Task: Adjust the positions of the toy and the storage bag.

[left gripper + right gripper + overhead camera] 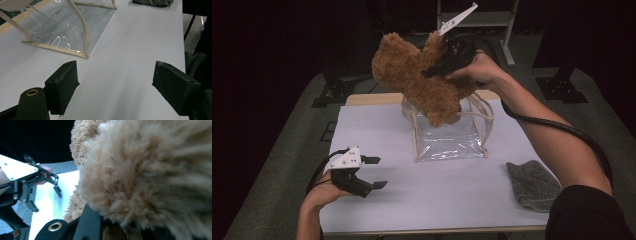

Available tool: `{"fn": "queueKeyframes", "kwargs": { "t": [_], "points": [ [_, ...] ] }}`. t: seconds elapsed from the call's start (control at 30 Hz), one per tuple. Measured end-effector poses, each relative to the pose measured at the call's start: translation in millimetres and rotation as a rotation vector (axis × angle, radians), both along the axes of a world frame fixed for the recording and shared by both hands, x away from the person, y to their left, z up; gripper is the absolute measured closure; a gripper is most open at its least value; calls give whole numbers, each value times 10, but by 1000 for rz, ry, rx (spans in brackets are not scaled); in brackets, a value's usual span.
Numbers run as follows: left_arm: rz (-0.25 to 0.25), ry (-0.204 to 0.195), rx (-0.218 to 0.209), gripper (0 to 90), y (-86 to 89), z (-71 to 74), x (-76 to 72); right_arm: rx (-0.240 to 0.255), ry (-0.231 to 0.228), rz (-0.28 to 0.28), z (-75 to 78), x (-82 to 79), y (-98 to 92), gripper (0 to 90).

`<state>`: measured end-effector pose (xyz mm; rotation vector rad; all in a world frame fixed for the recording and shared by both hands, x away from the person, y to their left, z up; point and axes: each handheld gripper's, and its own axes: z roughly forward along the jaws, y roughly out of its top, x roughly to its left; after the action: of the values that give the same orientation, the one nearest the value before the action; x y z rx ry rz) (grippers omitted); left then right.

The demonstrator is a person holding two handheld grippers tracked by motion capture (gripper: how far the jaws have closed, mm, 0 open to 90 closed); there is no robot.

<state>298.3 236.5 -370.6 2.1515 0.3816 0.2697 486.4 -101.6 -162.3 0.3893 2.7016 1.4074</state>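
One fluffy brown plush teddy bear (422,80), counted in the high view. One clear plastic bag with cream piping and cream handles (451,137); handles number two, looped at the bag's mouth. One grey knitted cloth (532,185), crumpled. One white sheet-covered table (447,195). Two hand-held black two-jaw grippers: left gripper (374,172), right gripper (437,67). Two jaws on each, four in all, though only one of the right gripper's is clearly seen in its own view. Two white three-cornered plates, one per gripper. Two forearms in frame. One metal shelf frame (477,20) in the dark behind the table.
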Motion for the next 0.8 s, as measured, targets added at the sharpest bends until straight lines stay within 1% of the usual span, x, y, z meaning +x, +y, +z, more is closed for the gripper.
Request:
{"fn": "queueKeyframes", "kwargs": {
  "t": [0.2,0.23,0.43,0.5,0.57,0.6,0.63,0.73,0.77,0.8],
  "points": [
    [3,7,0,192,-1,-15,19,-20,-6,-58,43,242,-89,764],
    [5,10,-3,192,-4,-18,20,-26,-7,-73,41,290,-98,764],
    [4,15,-1,192,-10,-37,36,-36,-10,-114,-15,496,-95,764],
    [-4,14,7,192,-7,-38,38,-42,-17,-122,-32,535,-84,764],
    [-4,13,5,192,-2,-38,36,-46,-16,-135,-53,570,-81,764],
    [-4,14,4,192,-1,-39,35,-56,-28,-143,-75,589,-78,764],
    [-4,15,3,192,0,-41,33,-58,-22,-146,-90,598,-75,764],
    [-4,18,-3,192,-7,-44,29,-77,-20,-145,-175,606,-58,763],
    [-7,15,2,192,-8,-42,30,-95,-18,-139,-241,593,-37,763],
    [-8,15,0,192,-15,-41,25,-103,-17,-136,-276,581,-25,763]
  ]
}}
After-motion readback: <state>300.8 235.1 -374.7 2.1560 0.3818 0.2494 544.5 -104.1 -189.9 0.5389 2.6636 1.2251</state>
